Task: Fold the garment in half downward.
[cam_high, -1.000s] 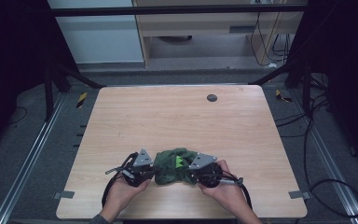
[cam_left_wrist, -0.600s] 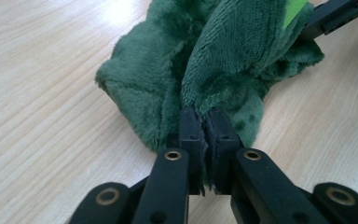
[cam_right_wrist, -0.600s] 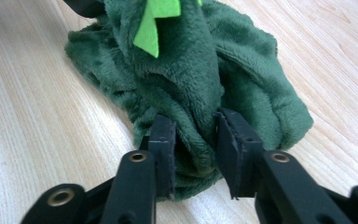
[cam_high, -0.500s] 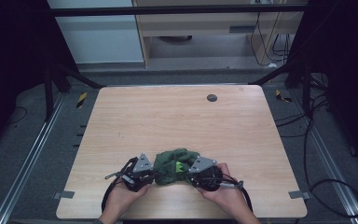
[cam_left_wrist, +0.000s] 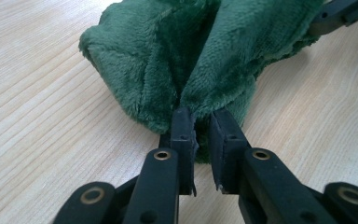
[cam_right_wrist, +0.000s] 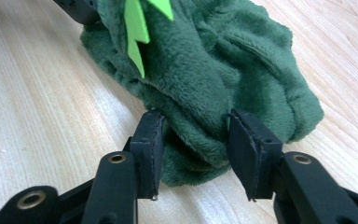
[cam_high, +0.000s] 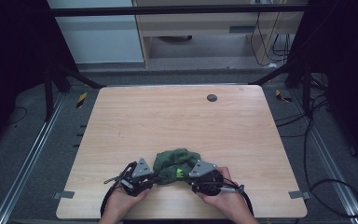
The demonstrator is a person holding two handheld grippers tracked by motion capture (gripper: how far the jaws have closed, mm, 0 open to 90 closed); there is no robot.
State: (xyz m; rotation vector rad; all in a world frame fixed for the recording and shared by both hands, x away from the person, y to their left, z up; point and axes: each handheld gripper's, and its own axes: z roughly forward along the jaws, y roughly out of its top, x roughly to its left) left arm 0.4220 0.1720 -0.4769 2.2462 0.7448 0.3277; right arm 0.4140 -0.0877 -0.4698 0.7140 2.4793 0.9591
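A bunched dark green plush cloth (cam_high: 172, 162) with a light green felt spike (cam_high: 179, 173) lies near the table's front edge. My left gripper (cam_high: 151, 177) is at its left end and my right gripper (cam_high: 187, 177) at its right end. In the left gripper view the jaws (cam_left_wrist: 201, 116) stand a narrow gap apart. They have just been opening, and a fold of the cloth (cam_left_wrist: 205, 46) sits right at their tips. In the right gripper view the jaws (cam_right_wrist: 193, 122) are wider, also just opening. A bulge of the cloth (cam_right_wrist: 214, 60) lies between them, below the spike (cam_right_wrist: 135, 32).
The wooden table (cam_high: 168, 116) stretches away behind the cloth, with a small dark round disc (cam_high: 211, 97) near its far edge. The person's hands (cam_high: 121, 200) rest at the front edge. Dark frame bars and cables surround the table.
Both hands and the cloth stay where they were; the high view shows no clear difference.
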